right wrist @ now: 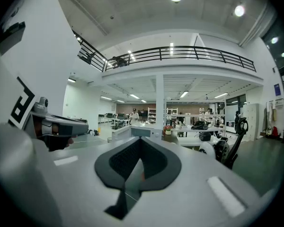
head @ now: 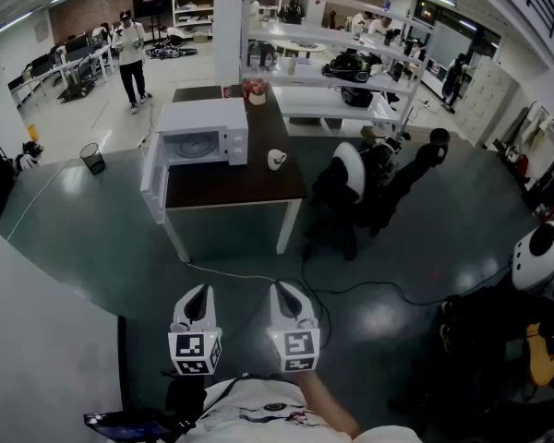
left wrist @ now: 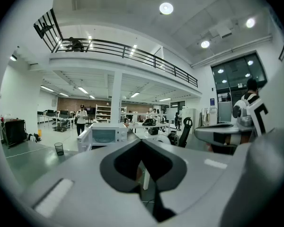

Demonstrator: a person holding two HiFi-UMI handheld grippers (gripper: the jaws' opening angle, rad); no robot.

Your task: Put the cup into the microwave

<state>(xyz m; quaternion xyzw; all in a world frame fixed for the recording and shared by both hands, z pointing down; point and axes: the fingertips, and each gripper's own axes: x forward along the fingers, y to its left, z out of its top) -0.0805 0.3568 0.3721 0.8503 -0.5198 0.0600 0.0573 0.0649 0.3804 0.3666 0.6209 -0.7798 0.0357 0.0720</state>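
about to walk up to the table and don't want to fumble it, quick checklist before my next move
1. Microwave door swung open: ok.
2. Cup upright on the table, right of the microwave: ok.
3. Left gripper empty: ok.
4. Right gripper ready to grasp: not ok. It is empty, but its jaws are together and must open first.
5. Walkway to the table: not ok. A cable lies across the floor.
6. Room inside the microwave: cannot tell from here.
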